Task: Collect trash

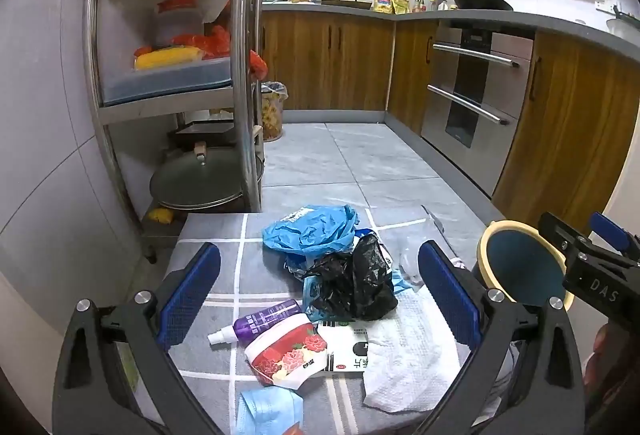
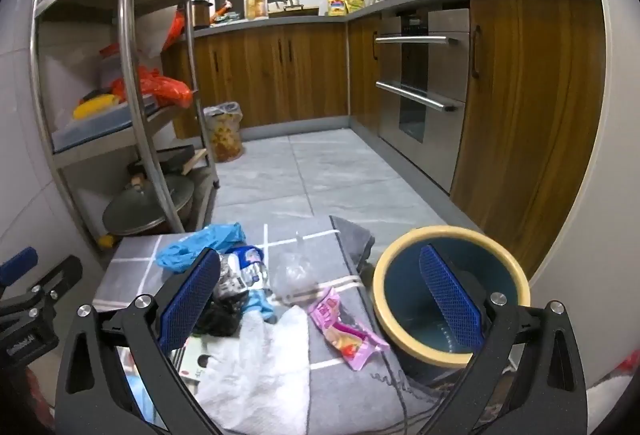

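The left tongs (image 1: pixel 318 295) stand spread as wide as they go, empty, angled down over the litter; between their blue pads lie a black plastic bag (image 1: pixel 354 285), a blue plastic bag (image 1: pixel 310 229), a purple spray bottle (image 1: pixel 260 323), a red flowered packet (image 1: pixel 286 353), a printed card (image 1: pixel 346 349), a white paper towel (image 1: pixel 412 359) and, nearest the camera, a blue face mask (image 1: pixel 268 409). None of it touches the pads. The right tongs (image 2: pixel 320 297) are likewise fully open and hold nothing; their right pad hangs over the mouth of the bin (image 2: pixel 452 235), a dark blue pail with a cream rim that stands at the right edge of the tabletop (image 2: pixel 352 395), which is covered in a grey checked cloth. Just left of the bin lies a pink snack wrapper (image 2: pixel 346 331), with a clear plastic bag (image 2: pixel 294 273) beyond it.

The bin looks empty as far as its inside shows, so the collecting appears to be at its very start: both tongs poised, nothing picked. The trash sits in a loose heap in the middle of the tabletop, near the bin but apart from it.

The next move likely calls for choosing one piece, lowering a pair of tongs onto it and closing. The pink snack wrapper is the handiest for the right tongs. It is thin and flat, so the pads would need to come down close to the cloth without pinching it up too.
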The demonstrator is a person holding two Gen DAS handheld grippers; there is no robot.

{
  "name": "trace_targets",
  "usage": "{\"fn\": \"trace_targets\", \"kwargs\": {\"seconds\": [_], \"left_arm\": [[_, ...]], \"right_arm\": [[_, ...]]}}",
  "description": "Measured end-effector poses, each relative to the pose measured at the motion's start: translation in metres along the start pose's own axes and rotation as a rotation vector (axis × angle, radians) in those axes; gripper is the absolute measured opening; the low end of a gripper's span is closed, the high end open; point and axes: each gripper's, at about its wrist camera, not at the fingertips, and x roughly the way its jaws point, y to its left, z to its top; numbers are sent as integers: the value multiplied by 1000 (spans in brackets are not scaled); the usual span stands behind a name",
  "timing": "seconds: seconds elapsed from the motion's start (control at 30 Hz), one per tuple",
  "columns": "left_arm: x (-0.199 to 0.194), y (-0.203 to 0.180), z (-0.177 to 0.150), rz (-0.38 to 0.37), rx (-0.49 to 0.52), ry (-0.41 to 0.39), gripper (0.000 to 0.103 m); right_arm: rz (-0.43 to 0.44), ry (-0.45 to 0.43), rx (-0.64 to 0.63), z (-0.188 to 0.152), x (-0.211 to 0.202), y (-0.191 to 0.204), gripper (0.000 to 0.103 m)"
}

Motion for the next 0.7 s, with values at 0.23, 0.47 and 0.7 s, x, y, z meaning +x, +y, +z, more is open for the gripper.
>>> {"fn": "trace_targets", "kwargs": {"seconds": [0.23,0.47,0.7], "left_arm": [[-1,3,-6,-3,4,-5,98],[-1,2,-4,-4,15,4,98],[-1,1,-5,-1,17,7,98]], "right_arm": [[-15,-25,-23,-10,-5,10,99],[-17,-20,-19,-9,-3,8,99],[-14,-16,-16,-9,-2,7,99]]}}
